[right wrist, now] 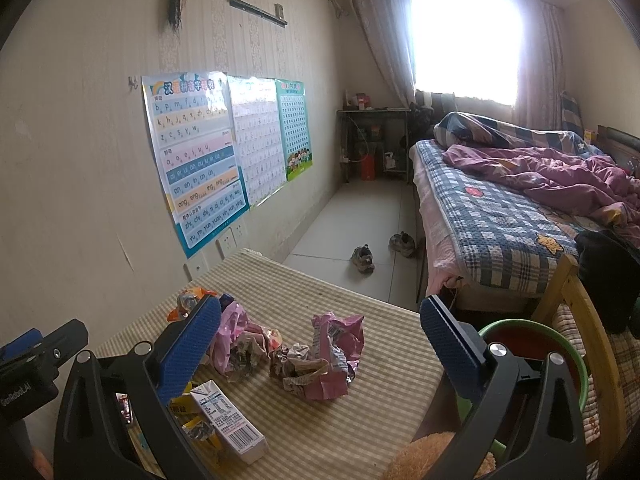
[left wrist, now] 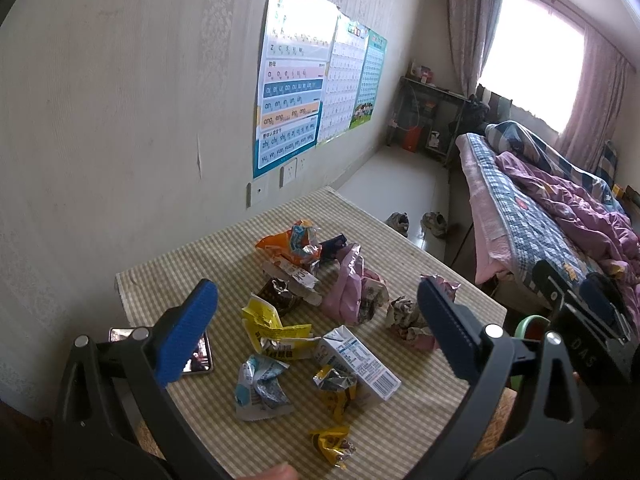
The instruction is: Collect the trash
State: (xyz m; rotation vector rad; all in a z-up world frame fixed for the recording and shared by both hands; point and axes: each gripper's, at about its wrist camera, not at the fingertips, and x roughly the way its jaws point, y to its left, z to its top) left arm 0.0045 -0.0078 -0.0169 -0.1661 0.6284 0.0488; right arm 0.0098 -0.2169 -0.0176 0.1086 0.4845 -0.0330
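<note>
Blue-padded jaws of the left hand-held gripper stand wide apart, released, hovering above a striped cloth counter. Nearest its tips lie a yellow wrapper, a blue-white wrapper and a white carton. Just beside its left finger sits a phone. Further ahead are a yellow packet, a pink bag and an orange wrapper.

The right hand-held gripper is likewise released and empty. A crumpled pink wrapper lies between and just ahead of its fingers. A green bin stands beside its right finger, off the counter edge.

Likely risks: the trash is light and overlapping, so closing jaws may catch a neighbour or flick pieces to the floor. The phone lies near enough to be nudged or taken by mistake.
</note>
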